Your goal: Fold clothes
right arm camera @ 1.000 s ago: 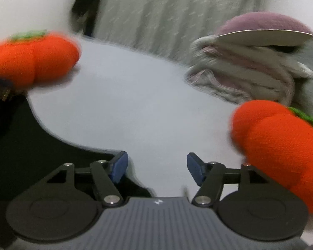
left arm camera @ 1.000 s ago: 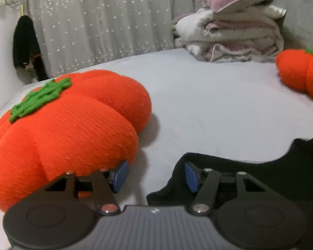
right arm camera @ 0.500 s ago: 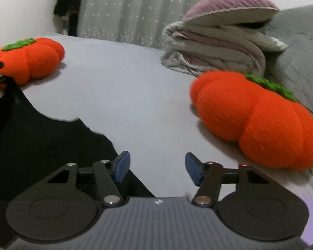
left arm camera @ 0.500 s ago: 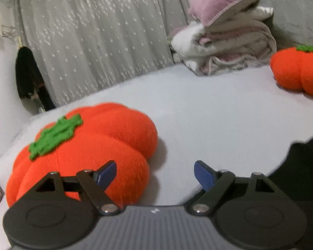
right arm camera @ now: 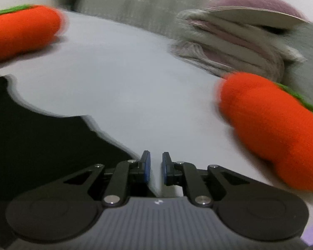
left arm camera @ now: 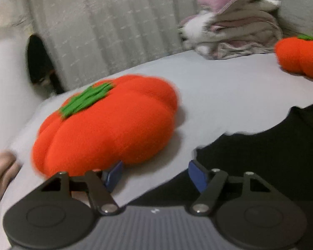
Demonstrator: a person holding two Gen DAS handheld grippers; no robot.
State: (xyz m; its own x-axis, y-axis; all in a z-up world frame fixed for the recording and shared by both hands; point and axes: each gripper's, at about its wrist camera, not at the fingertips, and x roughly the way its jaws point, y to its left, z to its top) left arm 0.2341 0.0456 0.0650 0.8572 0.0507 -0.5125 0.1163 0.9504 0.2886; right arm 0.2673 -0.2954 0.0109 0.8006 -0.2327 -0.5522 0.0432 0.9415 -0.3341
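A black garment (left arm camera: 267, 152) lies flat on the pale grey bed sheet (left arm camera: 229, 91). In the left wrist view it fills the lower right; my left gripper (left arm camera: 154, 175) is open and empty, low over the garment's left edge, next to an orange pumpkin cushion (left arm camera: 108, 125). In the right wrist view the garment (right arm camera: 43, 139) fills the lower left. My right gripper (right arm camera: 155, 167) has its jaws nearly closed with a narrow gap, at the garment's right edge; the frame is blurred and no cloth shows between the pads.
A second orange pumpkin cushion (right arm camera: 275, 125) lies close on the right of the right gripper. Folded blankets with a pink pillow (left arm camera: 231, 31) are stacked at the far end. A grey curtain (left arm camera: 106, 27) hangs behind. A hand (left arm camera: 0, 170) rests at the left edge.
My right gripper's jaws have gone from wide open to nearly closed and it has dropped lower. My left gripper has moved back down toward the garment's edge, still open.
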